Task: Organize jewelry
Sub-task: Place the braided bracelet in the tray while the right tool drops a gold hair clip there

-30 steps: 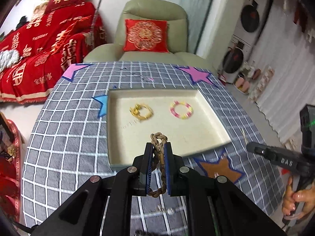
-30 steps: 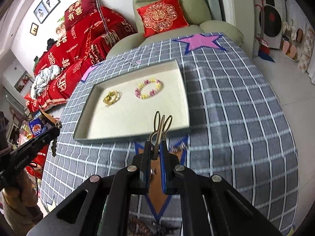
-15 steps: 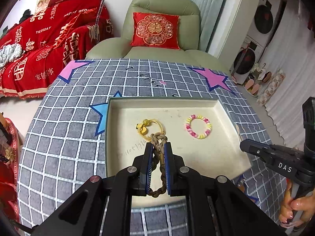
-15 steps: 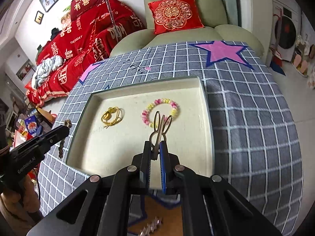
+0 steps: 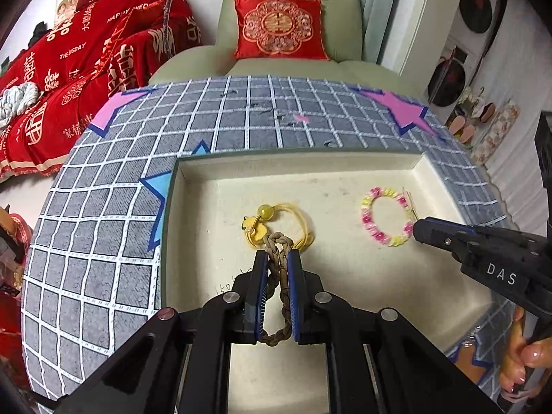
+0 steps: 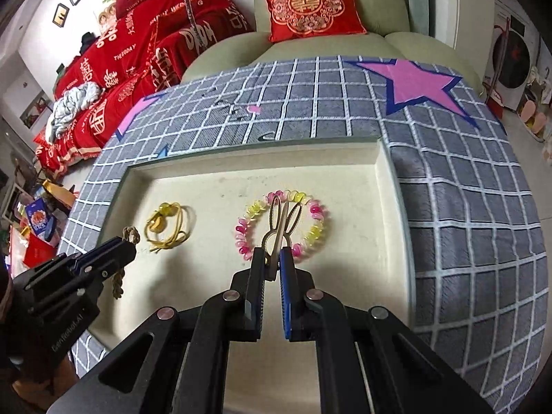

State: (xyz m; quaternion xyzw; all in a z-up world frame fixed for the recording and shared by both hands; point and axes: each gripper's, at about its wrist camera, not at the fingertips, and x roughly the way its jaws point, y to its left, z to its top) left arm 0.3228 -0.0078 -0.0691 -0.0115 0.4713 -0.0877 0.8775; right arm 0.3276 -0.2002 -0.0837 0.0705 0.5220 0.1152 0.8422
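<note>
A cream tray [image 5: 193, 207] [image 6: 390, 186] lies on the checked tablecloth. In it lie a yellow cord bracelet [image 5: 276, 220] [image 6: 167, 226] and a pink-and-yellow bead bracelet [image 5: 383, 217] [image 6: 248, 233]. My left gripper [image 5: 277, 258] [image 6: 126, 245] is shut on a brown braided bracelet [image 5: 277, 245] [image 6: 131, 234] and holds it over the tray, just in front of the yellow bracelet. My right gripper [image 6: 272, 255] [image 5: 415, 229] is shut on a gold bunny-ear hair clip [image 6: 281, 220] held over the bead bracelet.
The grey checked tablecloth [image 6: 465, 207] has pink stars [image 6: 417, 84] and a blue star [image 5: 157, 189]. A green armchair with a red cushion [image 5: 279, 29] stands behind the table. A red-covered sofa [image 5: 69, 69] is at the left.
Both grippers have moved forward over the tray with their items still held. The tray and the two bracelets in it now look closer.
</note>
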